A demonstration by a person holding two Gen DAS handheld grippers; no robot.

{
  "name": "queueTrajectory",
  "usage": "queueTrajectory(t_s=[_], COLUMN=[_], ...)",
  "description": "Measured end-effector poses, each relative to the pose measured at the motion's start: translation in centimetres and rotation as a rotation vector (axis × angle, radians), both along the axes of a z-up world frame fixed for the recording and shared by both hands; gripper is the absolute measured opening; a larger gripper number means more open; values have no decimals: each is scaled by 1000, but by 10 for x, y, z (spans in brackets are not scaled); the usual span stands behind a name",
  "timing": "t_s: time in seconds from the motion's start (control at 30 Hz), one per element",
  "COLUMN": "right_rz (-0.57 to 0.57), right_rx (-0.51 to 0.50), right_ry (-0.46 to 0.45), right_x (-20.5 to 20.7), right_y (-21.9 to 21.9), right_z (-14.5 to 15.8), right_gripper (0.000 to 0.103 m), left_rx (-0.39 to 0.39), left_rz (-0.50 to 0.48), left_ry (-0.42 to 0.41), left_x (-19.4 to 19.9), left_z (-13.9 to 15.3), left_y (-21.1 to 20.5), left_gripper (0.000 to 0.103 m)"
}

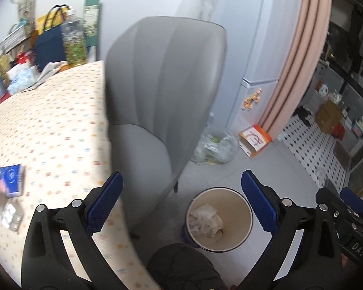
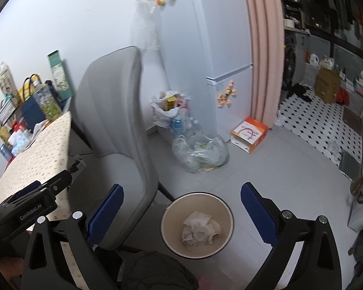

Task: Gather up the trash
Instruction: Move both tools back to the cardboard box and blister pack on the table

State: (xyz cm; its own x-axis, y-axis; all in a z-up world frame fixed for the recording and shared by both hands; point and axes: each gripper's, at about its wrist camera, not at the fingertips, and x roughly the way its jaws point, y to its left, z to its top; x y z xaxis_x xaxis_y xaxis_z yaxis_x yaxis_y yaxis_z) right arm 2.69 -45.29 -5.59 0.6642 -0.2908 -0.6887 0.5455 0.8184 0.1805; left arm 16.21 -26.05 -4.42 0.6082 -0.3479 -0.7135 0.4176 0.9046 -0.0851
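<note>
A round beige trash bin (image 1: 242,207) stands on the floor below both grippers, with crumpled white tissues (image 1: 207,221) inside; it also shows in the right wrist view (image 2: 176,217) with the tissues (image 2: 200,228). My left gripper (image 1: 181,195) is open and empty, above the table edge and the bin. My right gripper (image 2: 181,203) is open and empty, above the bin. On the table at the left lie a blue tissue pack (image 1: 11,180) and a crumpled clear wrapper (image 1: 11,216).
A grey chair (image 1: 162,91) stands between the patterned table (image 1: 48,120) and the bin. A clear bag of bottles (image 2: 200,152), a white bag (image 2: 167,111) and an orange box (image 2: 249,134) sit by the fridge (image 2: 225,48). Bags and boxes crowd the table's far end (image 1: 48,41).
</note>
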Motion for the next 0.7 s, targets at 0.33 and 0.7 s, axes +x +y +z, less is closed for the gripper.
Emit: queueTrajectory(t_s=[0.33,0.7], right_rz=[171,317], right_rx=[-37,-75], right_ry=[-32,-38], right_x=[34,57], right_y=[84,169], right_z=[27,40], right_gripper=[95,95], left_rx=[-39,-74], left_rz=[180,356], left_ry=[-54,-67], left_x=[0,-2], left_z=[21,26], left_y=[108,208], left_gripper=[97,97])
